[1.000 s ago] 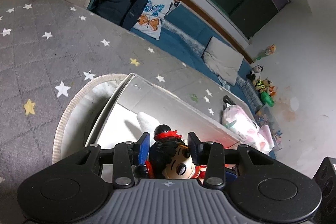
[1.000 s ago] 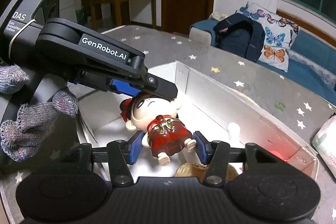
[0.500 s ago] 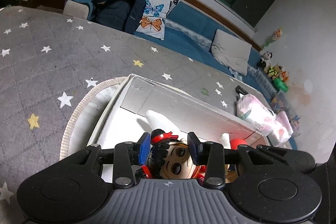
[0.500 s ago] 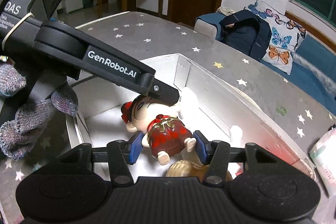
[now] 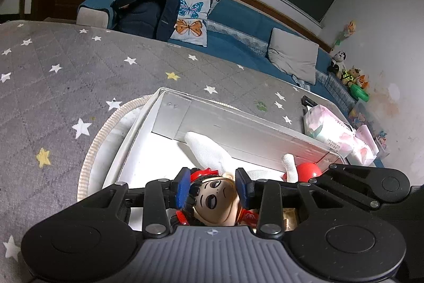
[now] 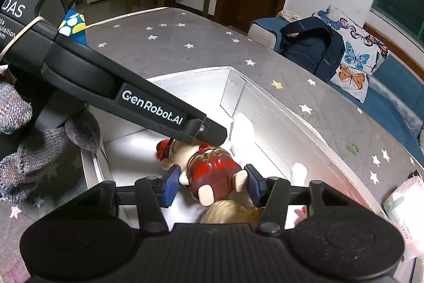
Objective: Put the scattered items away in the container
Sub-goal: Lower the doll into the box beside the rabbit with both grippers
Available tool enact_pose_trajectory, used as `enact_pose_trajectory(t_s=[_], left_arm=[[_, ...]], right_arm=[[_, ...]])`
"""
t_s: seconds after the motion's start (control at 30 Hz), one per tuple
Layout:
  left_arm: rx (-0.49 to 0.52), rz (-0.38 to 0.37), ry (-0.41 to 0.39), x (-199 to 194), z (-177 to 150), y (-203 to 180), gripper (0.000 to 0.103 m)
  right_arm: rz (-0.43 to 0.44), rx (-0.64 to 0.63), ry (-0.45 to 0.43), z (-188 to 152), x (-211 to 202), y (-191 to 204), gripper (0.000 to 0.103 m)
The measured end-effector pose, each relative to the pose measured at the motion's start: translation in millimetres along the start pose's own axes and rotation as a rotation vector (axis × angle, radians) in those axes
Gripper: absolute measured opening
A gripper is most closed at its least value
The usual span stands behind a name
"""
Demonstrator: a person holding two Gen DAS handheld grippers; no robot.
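Left hand-held gripper (image 5: 213, 187) reaches down into the white container (image 5: 238, 121), its blue pads clamped on either side of the head of the doll (image 5: 214, 200); in the right wrist view this same gripper (image 6: 209, 135) enters from the upper left as a long black bar covering the doll's face. A gloved hand (image 6: 31, 147) holds its grip, only partly in frame. Right hand-held gripper (image 6: 212, 184) sits low over the container (image 6: 265, 108), fingers apart, with the doll's red body (image 6: 212, 171) lying between the pads; whether either pad touches the doll cannot be told. The doll lies on the container floor, face up, feet toward the right gripper. Just ahead of the left gripper lies a white plush toy (image 5: 209, 150), and ahead to its right a red ball (image 5: 307, 170), partly hidden behind the right gripper's body. Directly below the right gripper's fingers a tan, curly object (image 6: 233, 211) is mostly cut off and hard to identify. The container rests on a grey star-patterned cover (image 5: 66, 86).
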State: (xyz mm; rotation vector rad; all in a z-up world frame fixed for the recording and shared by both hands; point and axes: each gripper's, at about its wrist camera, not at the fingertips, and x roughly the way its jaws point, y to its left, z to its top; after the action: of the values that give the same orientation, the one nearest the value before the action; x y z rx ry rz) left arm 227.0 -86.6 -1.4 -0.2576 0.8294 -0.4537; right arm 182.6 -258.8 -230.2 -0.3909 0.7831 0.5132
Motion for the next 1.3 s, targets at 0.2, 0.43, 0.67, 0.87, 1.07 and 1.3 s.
enact_pose_trajectory(t_s=[0.2,0.43,0.67,0.87,1.07,1.3], left_arm=[[0.006,0.004,-0.002,-0.7,-0.5,0.6,0.04],[0.015,0.025,-0.003,-2.8,1.2,-0.1,0.04],[0.024,0.032,-0.009,-5.2,0.7,-3.2,0.04],[0.026,0.035,-0.013,-7.2,0.4,-3.1,0.04],[0.033,0.039,-0.012,-8.2,0.9,-4.4,0.04],[0.051,0.054,-0.024,-14.2,-1.4,-9.9,0.04]], right_arm=[[-0.01,-0.005,-0.002,-1.2,-1.9,0.1,0.053],[-0.015,-0.006,-0.009,-1.6,-3.2,-1.2,0.053],[-0.023,-0.001,-0.01,-1.2,-3.9,-3.2,0.054],[-0.026,-0.001,-0.01,-1.6,-3.7,-4.7,0.054],[-0.028,0.0,-0.011,-2.3,-4.3,-5.9,0.054],[-0.032,0.012,-0.019,-6.3,-8.2,-8.1,0.055]])
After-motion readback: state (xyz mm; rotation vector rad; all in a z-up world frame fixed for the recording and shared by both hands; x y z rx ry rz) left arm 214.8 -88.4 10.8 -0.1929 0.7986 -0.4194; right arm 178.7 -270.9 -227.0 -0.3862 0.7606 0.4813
